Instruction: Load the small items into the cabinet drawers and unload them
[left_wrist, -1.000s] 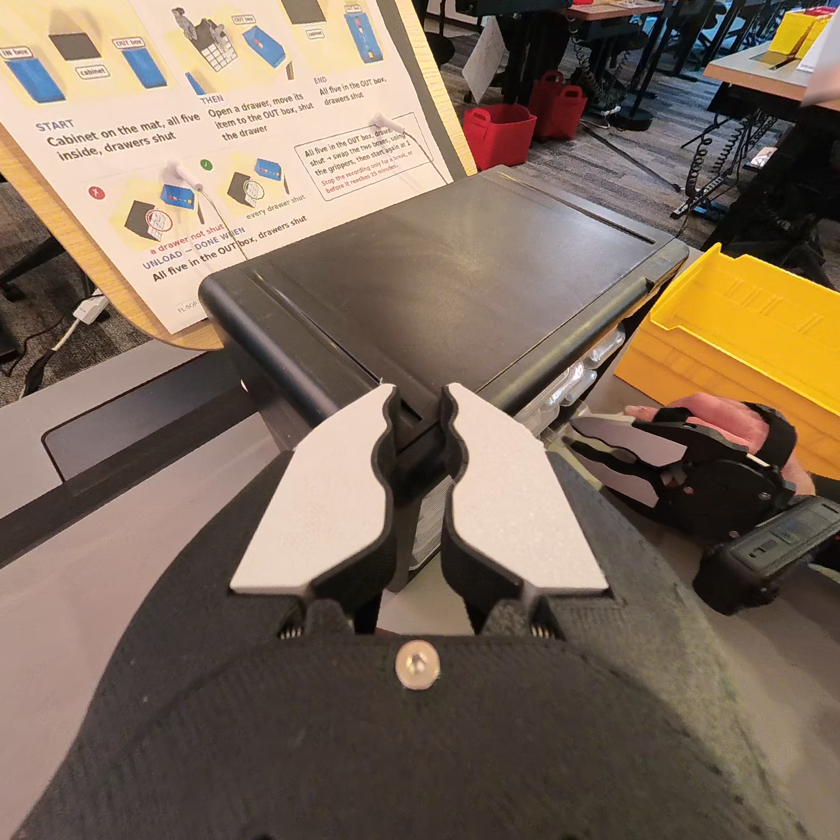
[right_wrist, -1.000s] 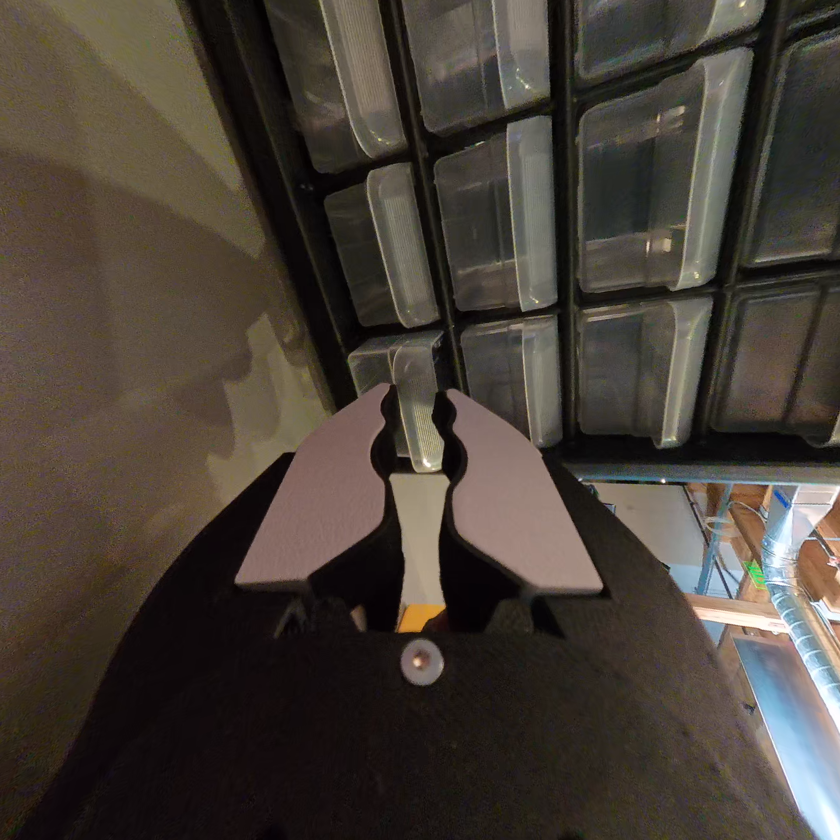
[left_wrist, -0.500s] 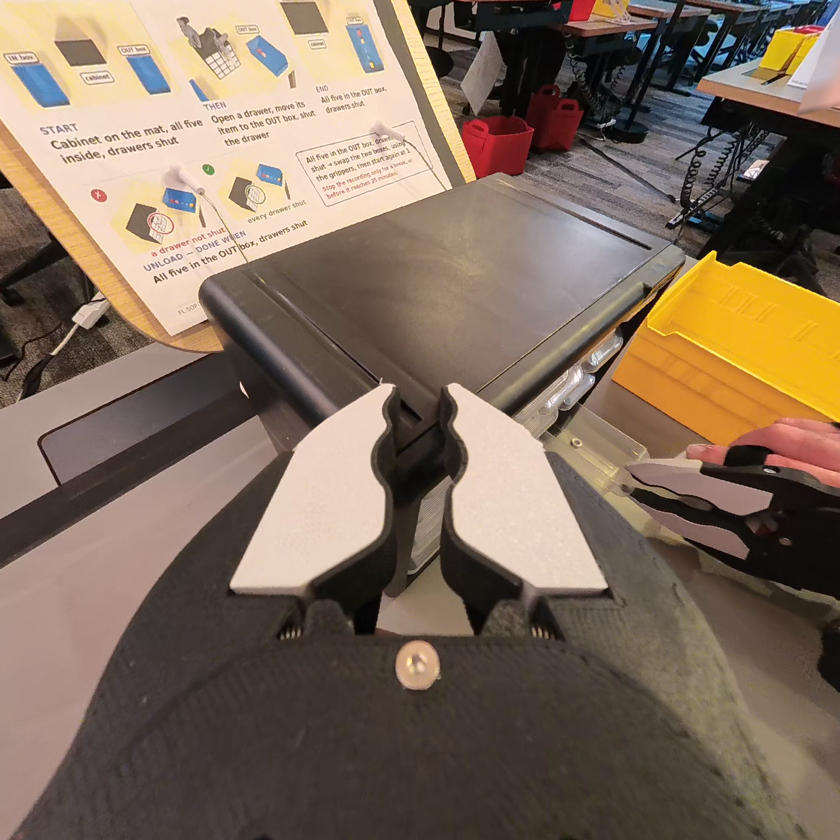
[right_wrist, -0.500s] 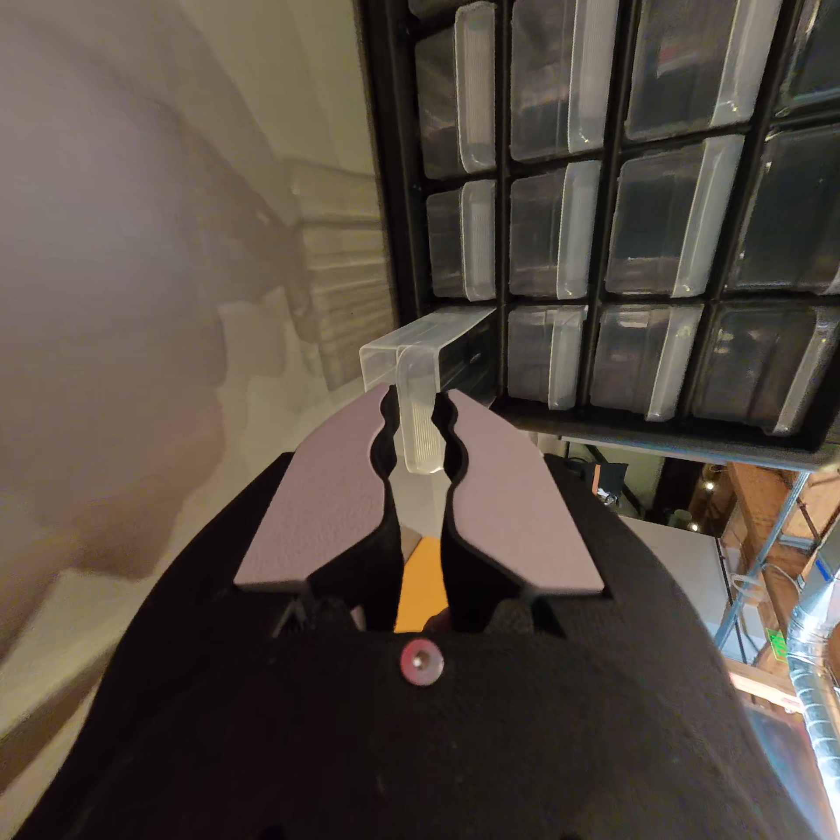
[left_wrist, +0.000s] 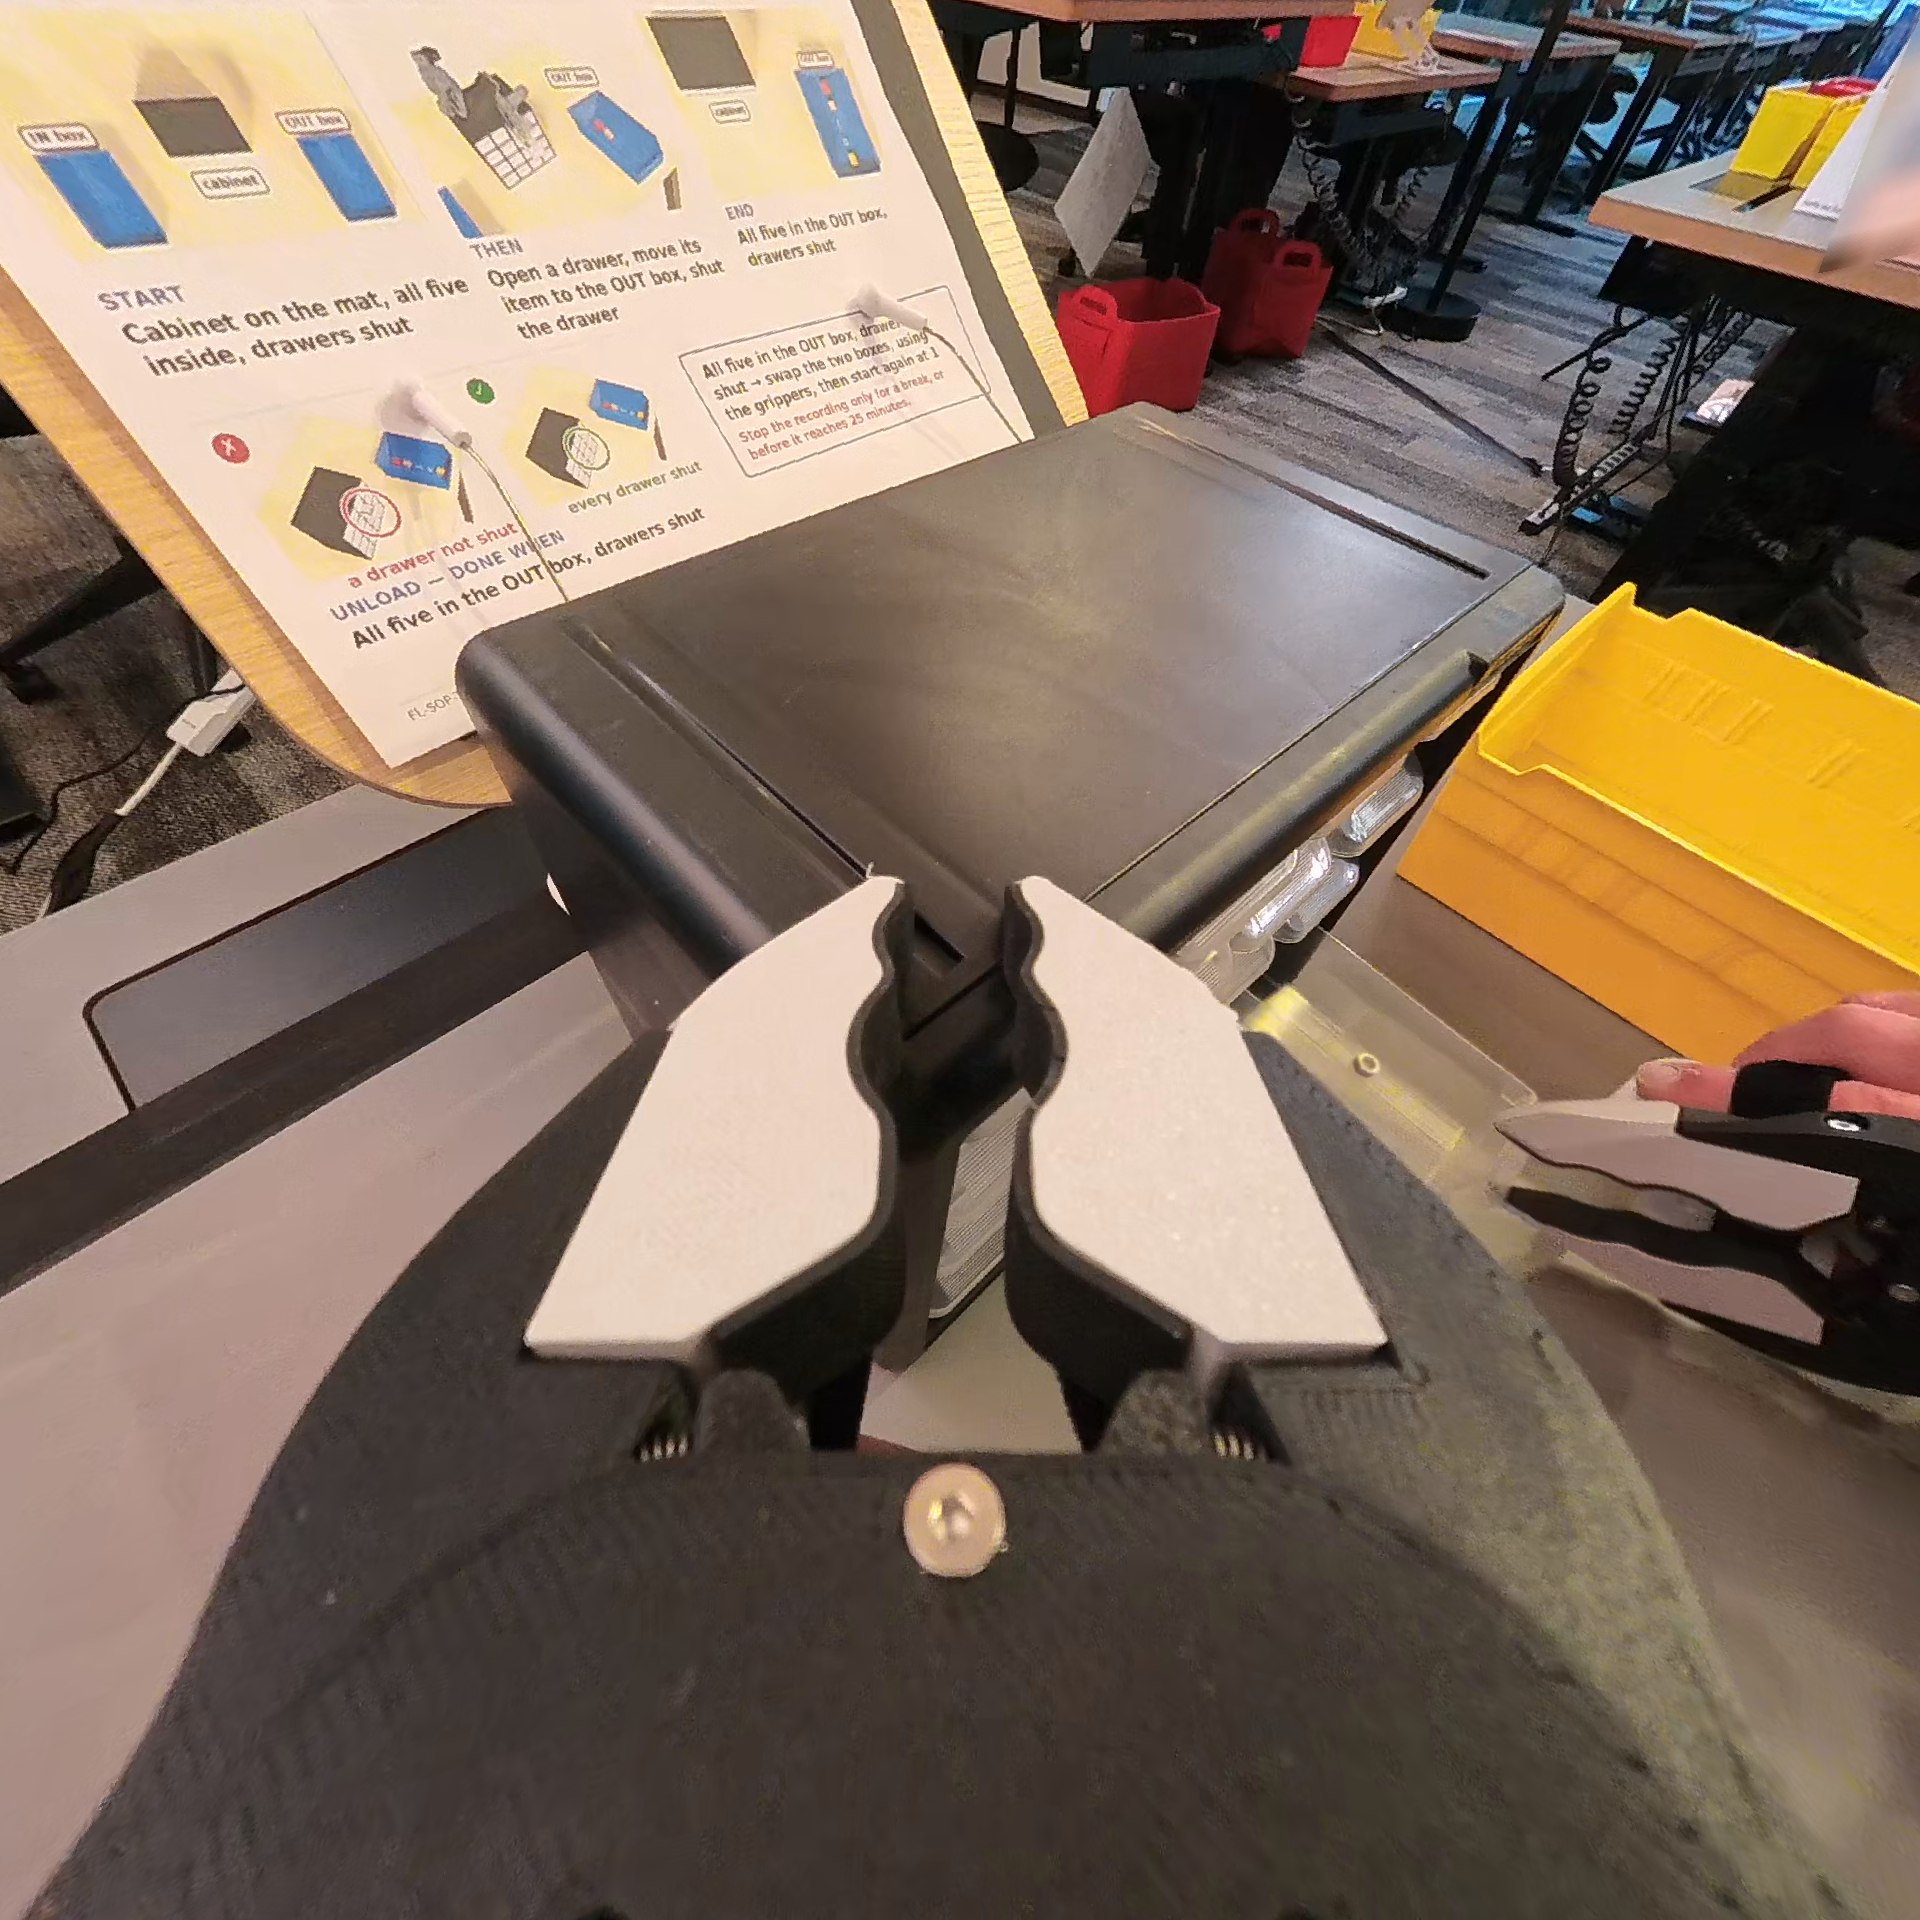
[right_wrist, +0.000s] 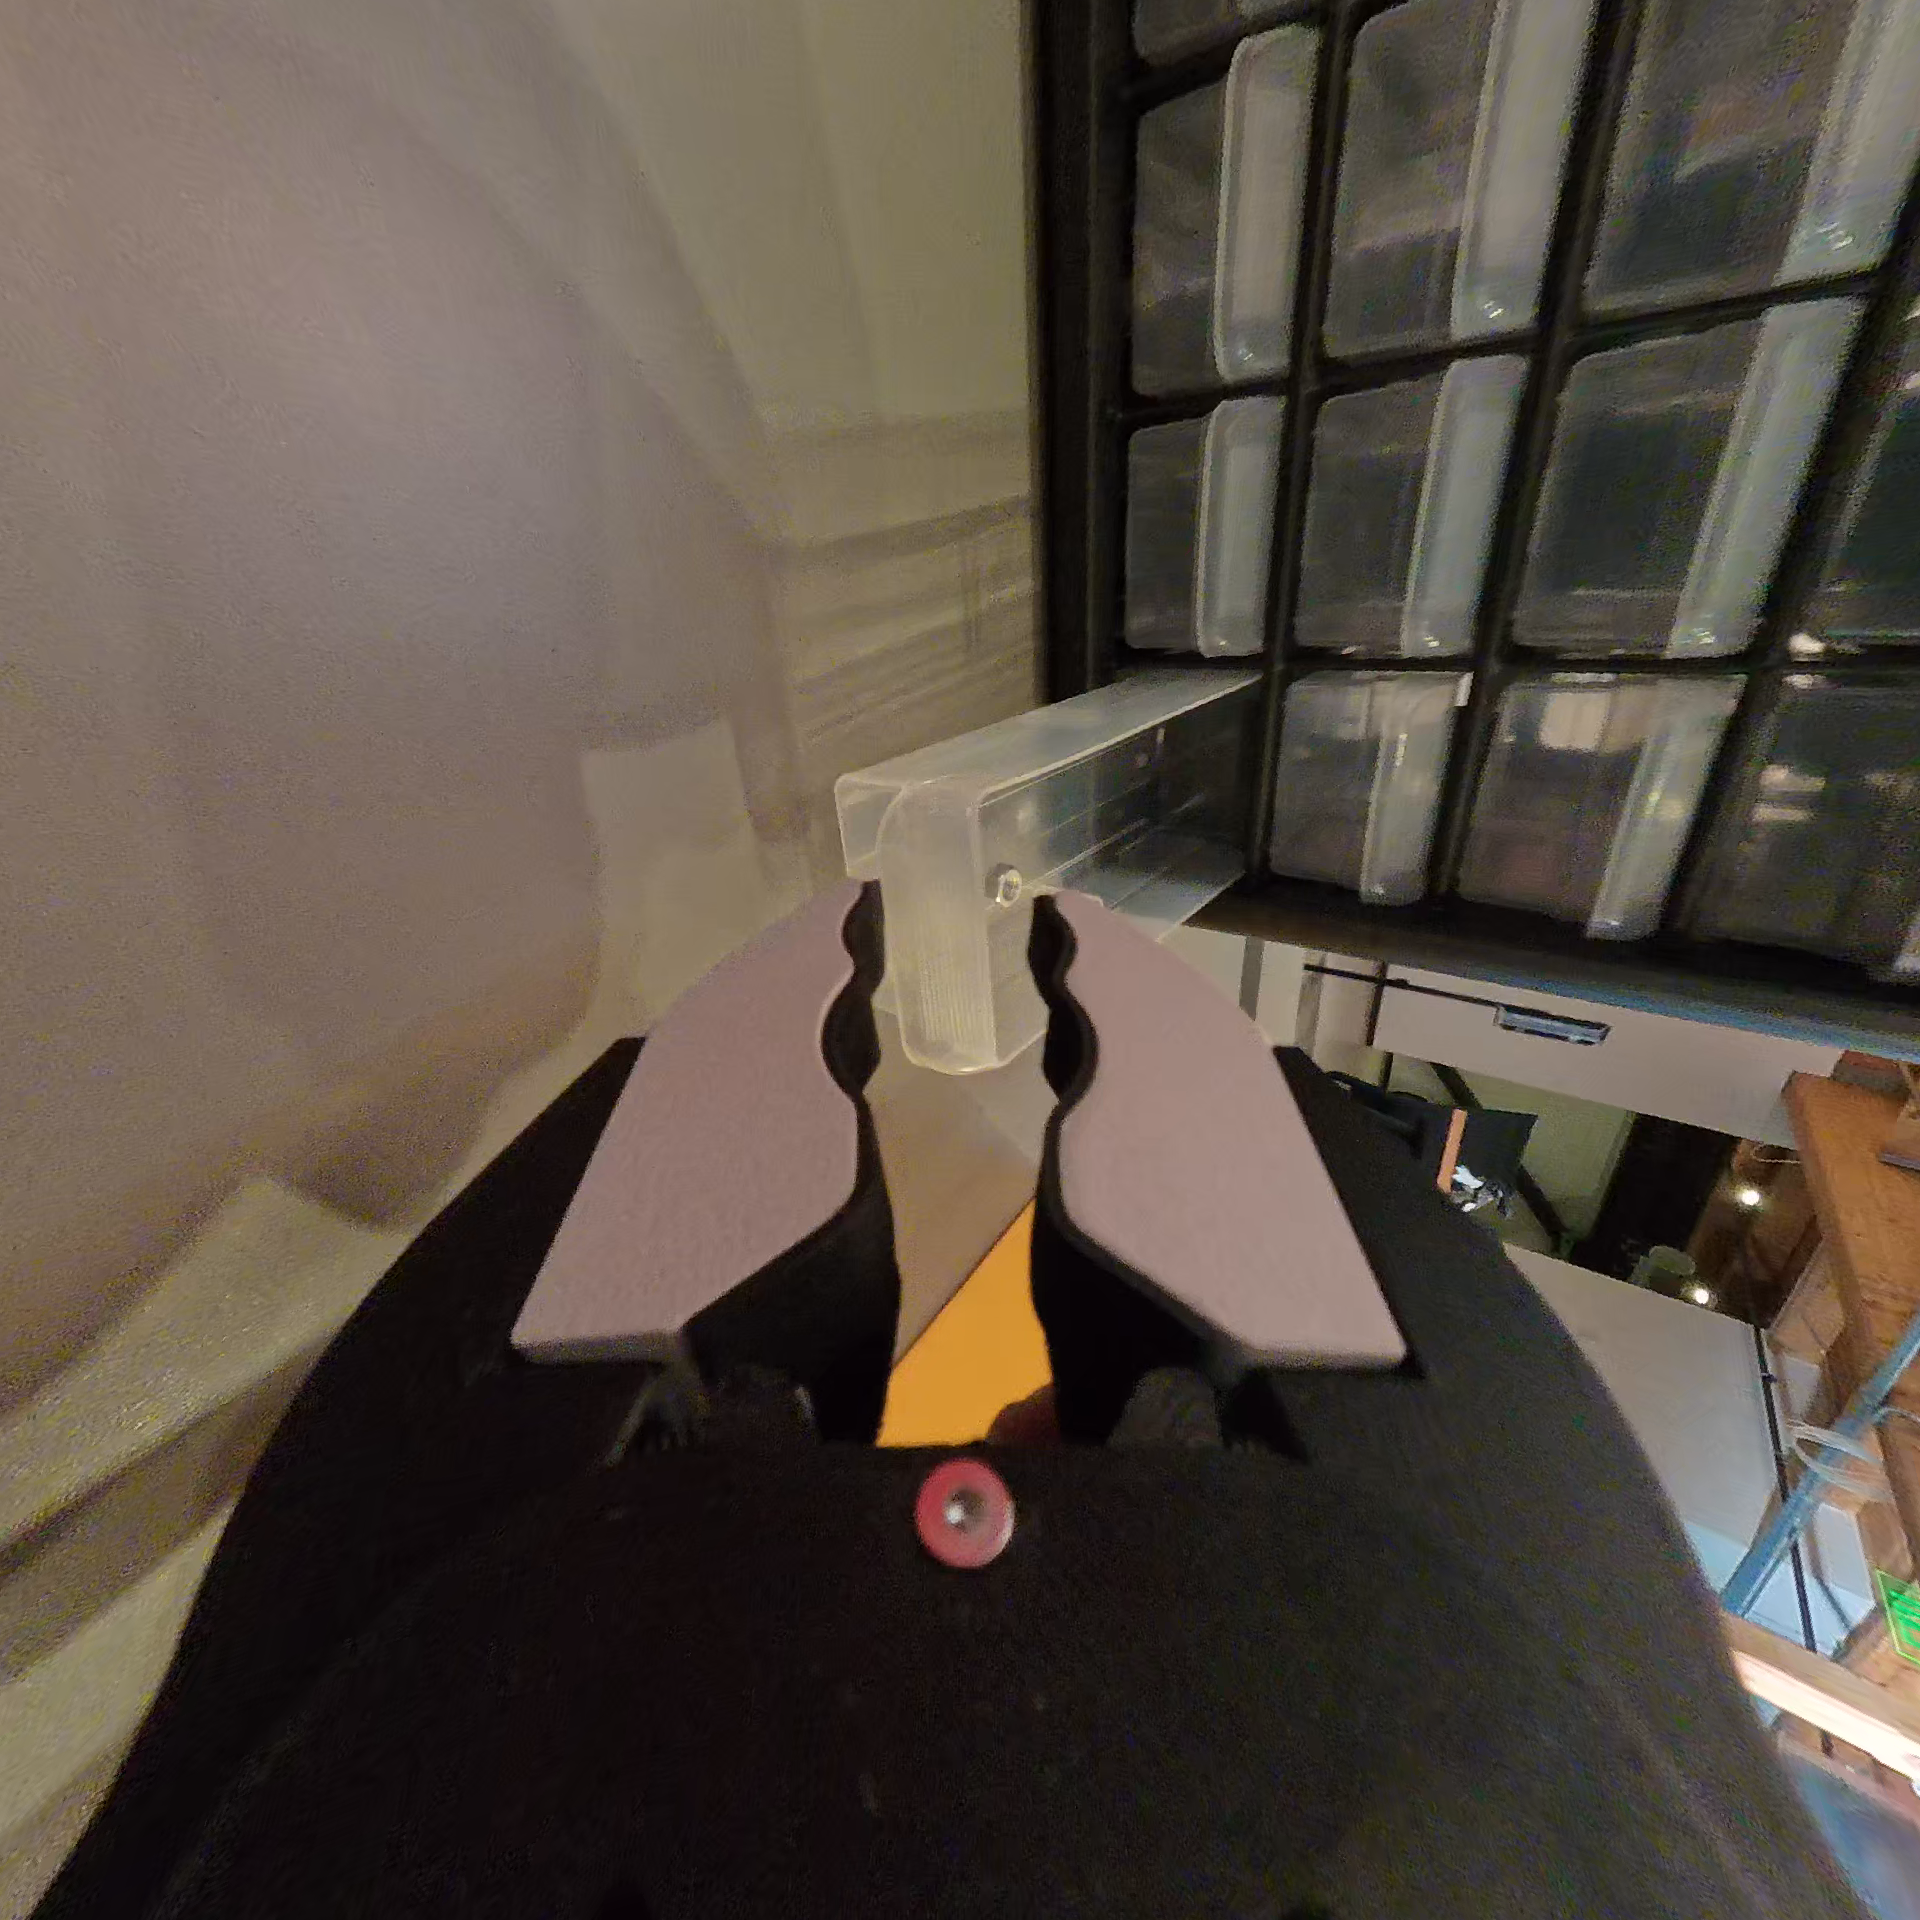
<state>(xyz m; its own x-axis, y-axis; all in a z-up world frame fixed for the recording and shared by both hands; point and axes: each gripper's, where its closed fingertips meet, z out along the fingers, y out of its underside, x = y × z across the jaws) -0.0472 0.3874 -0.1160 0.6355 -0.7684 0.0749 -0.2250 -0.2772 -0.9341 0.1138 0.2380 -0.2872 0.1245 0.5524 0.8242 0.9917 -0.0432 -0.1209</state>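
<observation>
Both grippers, the left gripper (left_wrist: 951, 935) and the right gripper (right_wrist: 945, 925), have black textured bodies, wavy-edged grey fingers (left_wrist: 748, 1122), and a central screw (left_wrist: 953, 1520) below the fingers.

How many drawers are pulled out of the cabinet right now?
1: the clear drawer at a corner of the cabinet, handle between the right gripper fingers. Drawers beyond the frame may be hidden.

Probably a lab workroom: rows of desks (left_wrist: 1704, 223), red bins (left_wrist: 1138, 338), an instruction poster (left_wrist: 499, 312).

The right gripper (right_wrist: 951, 925) has drawn the drawer (right_wrist: 1049, 790) well out of the cabinet (right_wrist: 1049, 343); its jaws have apparently parted around the handle (right_wrist: 940, 935).
</observation>
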